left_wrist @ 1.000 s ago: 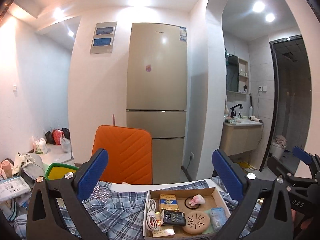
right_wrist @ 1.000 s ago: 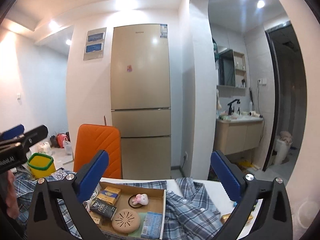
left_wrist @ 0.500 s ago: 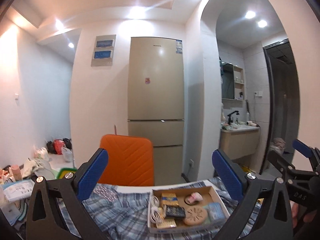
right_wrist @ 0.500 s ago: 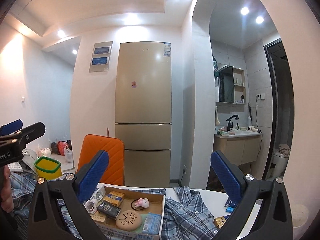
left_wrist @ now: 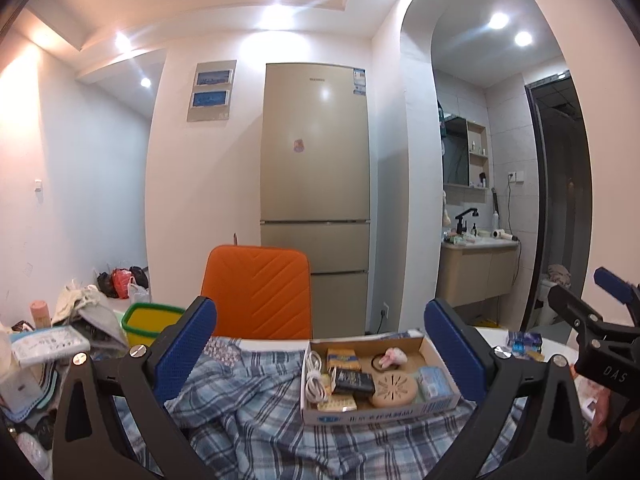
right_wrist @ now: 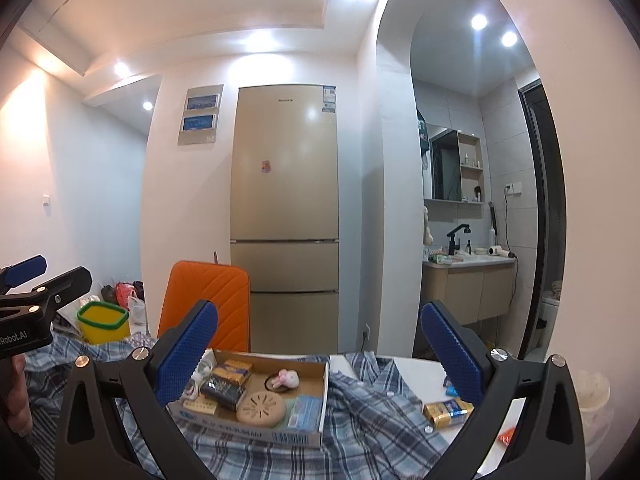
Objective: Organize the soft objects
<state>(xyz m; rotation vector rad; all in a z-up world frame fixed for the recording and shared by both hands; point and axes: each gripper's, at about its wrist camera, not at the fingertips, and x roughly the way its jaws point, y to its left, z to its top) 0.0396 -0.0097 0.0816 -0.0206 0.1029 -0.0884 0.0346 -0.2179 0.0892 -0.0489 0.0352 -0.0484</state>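
A blue plaid shirt (left_wrist: 248, 412) (right_wrist: 372, 416) lies crumpled over the table. On top of it rests a shallow cardboard box (left_wrist: 380, 412) (right_wrist: 256, 432) with small items: a white cable, dark and yellow packs, a round tan disc, a pink-eared hair tie. My left gripper (left_wrist: 320, 344) hangs open above the shirt, with the box between and just beyond its blue fingers. My right gripper (right_wrist: 320, 348) is open too, above the box and the shirt's collar side. Neither holds anything. Each gripper shows at the edge of the other's view.
An orange chair (left_wrist: 258, 292) stands behind the table, a tall fridge (left_wrist: 316, 168) behind it. A yellow bin with a green rim (left_wrist: 150, 322) and a pile of clutter sit at the left. Small packets (right_wrist: 448, 412) lie on the white table at the right.
Both views have tilted down a little and drawn back, so more of the shirt and the box shows. Both grippers stay open and empty.
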